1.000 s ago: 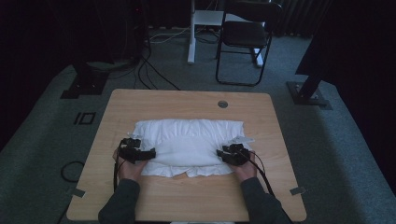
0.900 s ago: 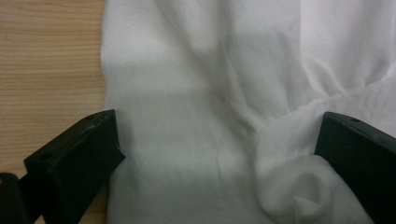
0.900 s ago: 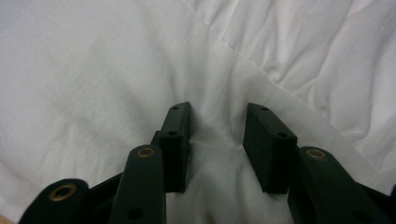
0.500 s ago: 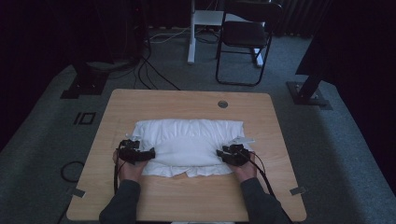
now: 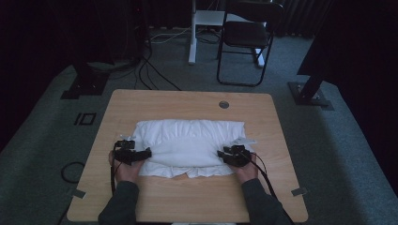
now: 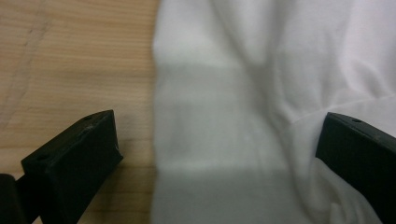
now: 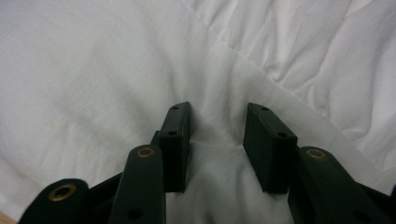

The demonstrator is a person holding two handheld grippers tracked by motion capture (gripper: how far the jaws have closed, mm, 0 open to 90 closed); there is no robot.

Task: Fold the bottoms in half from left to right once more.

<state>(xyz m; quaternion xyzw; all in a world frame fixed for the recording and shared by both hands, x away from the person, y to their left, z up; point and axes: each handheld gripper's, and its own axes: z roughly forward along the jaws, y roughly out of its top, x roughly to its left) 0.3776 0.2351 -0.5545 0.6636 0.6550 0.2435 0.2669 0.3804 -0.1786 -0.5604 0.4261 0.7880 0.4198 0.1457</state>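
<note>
At the bottom of the high view two dark-sleeved forearms come up side by side, each hand wrapped around a gripper and turned inward toward the middle of the frame. The left gripper (image 5: 141, 154) sits at the lower left of the white quilted cloth (image 5: 190, 143), its tips at the cloth's left edge; the right gripper (image 5: 224, 155) sits at the cloth's lower right, its tips over the fabric.

In the left gripper view the jaws stand wide apart, one over bare wood at the lower left of the frame, the other over fabric at the lower right (the cloth's (image 6: 261, 116) straight edge runs up the middle between them), and neither pad presses on anything.

In the right gripper view the jaws are partly closed, with a raised fold of the cloth (image 7: 93, 84) bunched in the gap between them; both pads (image 7: 176, 140) lie against that fold, so the gripper has hold of it.

The cloth lies flat and wide across the centre of the wooden table (image 5: 187, 201). Beyond the table's far edge, at the top of the frame, stands a black folding chair (image 5: 246, 37) on grey carpet.
</note>
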